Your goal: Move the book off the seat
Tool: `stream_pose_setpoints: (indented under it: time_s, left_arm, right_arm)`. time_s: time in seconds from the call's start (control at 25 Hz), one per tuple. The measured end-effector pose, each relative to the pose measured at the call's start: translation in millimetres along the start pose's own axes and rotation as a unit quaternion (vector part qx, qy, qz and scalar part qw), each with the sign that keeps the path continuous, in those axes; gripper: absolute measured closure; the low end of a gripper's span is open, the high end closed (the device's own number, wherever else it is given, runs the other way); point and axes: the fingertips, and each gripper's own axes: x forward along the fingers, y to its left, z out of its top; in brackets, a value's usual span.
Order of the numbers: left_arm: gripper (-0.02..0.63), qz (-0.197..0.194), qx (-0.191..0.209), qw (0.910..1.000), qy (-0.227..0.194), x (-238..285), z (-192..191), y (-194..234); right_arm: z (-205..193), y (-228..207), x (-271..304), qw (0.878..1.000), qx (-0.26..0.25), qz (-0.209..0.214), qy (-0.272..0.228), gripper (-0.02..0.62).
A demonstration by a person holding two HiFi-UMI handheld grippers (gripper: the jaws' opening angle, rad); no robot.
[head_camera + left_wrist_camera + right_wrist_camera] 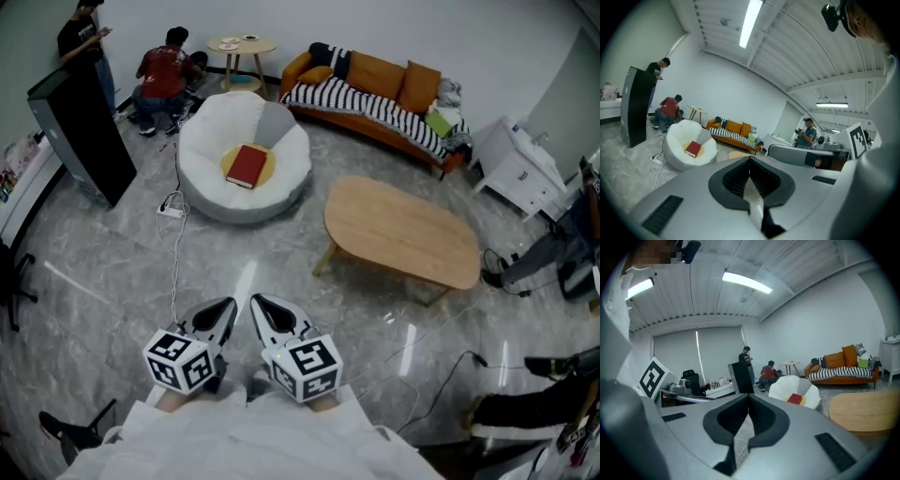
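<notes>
The left gripper (223,315) and the right gripper (264,314) sat side by side, each with its jaws together and nothing between them; the red book (247,166) lay well ahead of both, on the white beanbag seat (208,141), untouched.

The book (247,166) lies on the seat (208,192), far and left of centre. The table (403,234) stands right of the seat, and the sofa (375,89) runs along the far wall behind both. Left tool (228,306) and right tool (256,301) sit side by side, near, well apart from the seat.
</notes>
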Motion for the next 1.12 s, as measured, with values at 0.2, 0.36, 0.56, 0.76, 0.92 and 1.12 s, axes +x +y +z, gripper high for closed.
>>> stream_pose_setpoints:
  time_s: [0.2, 0.36, 0.56, 0.76, 0.92, 1.12]
  left_arm:
    - [0.599, 0.004, -0.007, 1.0000, -0.004, 12, 3, 1]
    - [0.599, 0.003, -0.015, 0.9999, -0.004, 22, 7, 11]
    - [0.598, 0.004, -0.032, 0.9995, 0.003, 52, 19, 48]
    - [0.598, 0.002, -0.017, 0.9999, 0.002, 94, 62, 91]
    - [0.598, -0.006, -0.012, 0.9999, 0.003, 125, 105, 135]
    - [0.598, -0.017, -0.005, 0.9998, 0.007, 163, 144, 192]
  right_arm:
    - [-2, -9, 5, 1.000, 0.006, -0.001, 0.005, 0.583]
    - [-4, -12, 20, 1.000, 0.004, 0.002, 0.011, 0.583]
    - [9, -40, 57, 1.000, 0.007, -0.007, 0.005, 0.583]
    - [41, -77, 114, 1.000, 0.008, -0.018, -0.008, 0.583]
    - [70, -99, 171, 1.000, 0.007, -0.022, -0.021, 0.583]
    - [99, -125, 235, 0.999, 0.007, -0.040, -0.035, 0.583]
